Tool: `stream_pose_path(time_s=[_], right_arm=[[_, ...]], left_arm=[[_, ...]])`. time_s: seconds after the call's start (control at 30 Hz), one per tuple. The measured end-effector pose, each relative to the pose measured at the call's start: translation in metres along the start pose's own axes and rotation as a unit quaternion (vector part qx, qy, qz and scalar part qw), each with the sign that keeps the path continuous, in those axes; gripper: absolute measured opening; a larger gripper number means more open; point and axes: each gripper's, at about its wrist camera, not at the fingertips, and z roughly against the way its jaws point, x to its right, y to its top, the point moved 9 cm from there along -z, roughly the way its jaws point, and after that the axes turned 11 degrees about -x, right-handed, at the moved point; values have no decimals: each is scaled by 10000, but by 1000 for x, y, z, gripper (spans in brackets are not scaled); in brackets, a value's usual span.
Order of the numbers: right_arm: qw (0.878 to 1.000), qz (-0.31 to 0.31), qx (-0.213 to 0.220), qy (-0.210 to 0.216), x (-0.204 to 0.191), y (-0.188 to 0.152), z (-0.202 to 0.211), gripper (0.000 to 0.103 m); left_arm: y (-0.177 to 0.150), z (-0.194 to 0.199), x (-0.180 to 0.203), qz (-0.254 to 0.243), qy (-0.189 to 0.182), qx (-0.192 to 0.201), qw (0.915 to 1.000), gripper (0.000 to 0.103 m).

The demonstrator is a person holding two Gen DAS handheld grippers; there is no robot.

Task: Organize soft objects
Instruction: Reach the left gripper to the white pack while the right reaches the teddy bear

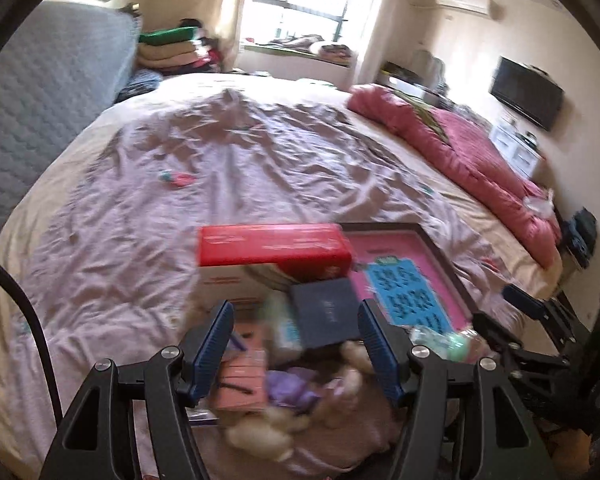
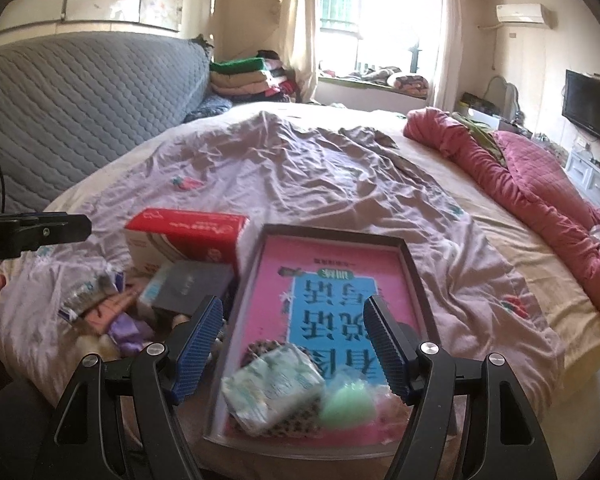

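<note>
Left hand-held gripper (image 1: 295,344) spread wide and holding nothing, hovering over a jumble on the bed (image 1: 259,168) — dark grey box (image 1: 326,314), cream plush toy (image 1: 352,364) with a purple piece (image 1: 289,390) beside it, pink card pack (image 1: 241,380), all blurred. Red-topped carton (image 1: 273,246) just behind that pile, touching the grey box. Right hand-held gripper (image 2: 293,342) likewise spread apart, empty, poised above the near end of a dark-rimmed tray (image 2: 414,276) lined with a pink and blue printed sheet (image 2: 340,300). In the tray's near end — pale green-and-white soft packet (image 2: 275,388) lying on a dotted cloth (image 2: 295,420), a light green soft lump (image 2: 348,402) just to its right, touching or nearly so. Remaining soft things left of the tray on the wrinkled lilac cover (image 2: 300,176): purple piece (image 2: 129,330), crinkly clear packet (image 2: 87,292), pink pack (image 2: 111,308). Red quilt (image 2: 540,196) bunched along the bed's far right edge. Grey padded headboard (image 2: 79,112) at left, folded blankets (image 2: 239,74) stacked beyond it.
</note>
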Motion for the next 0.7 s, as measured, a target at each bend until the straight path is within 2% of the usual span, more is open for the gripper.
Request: stream_pose_path(time_s=[0.23,0.7], right_arm=[[9999,34,89,90,-10,6,6,75],[9995,55,118,282,-24,5,12,75]], left_arm=[[0,12,-49,458,251,59,9986,64],[-5,16,-96,812,572,22,9951,64]])
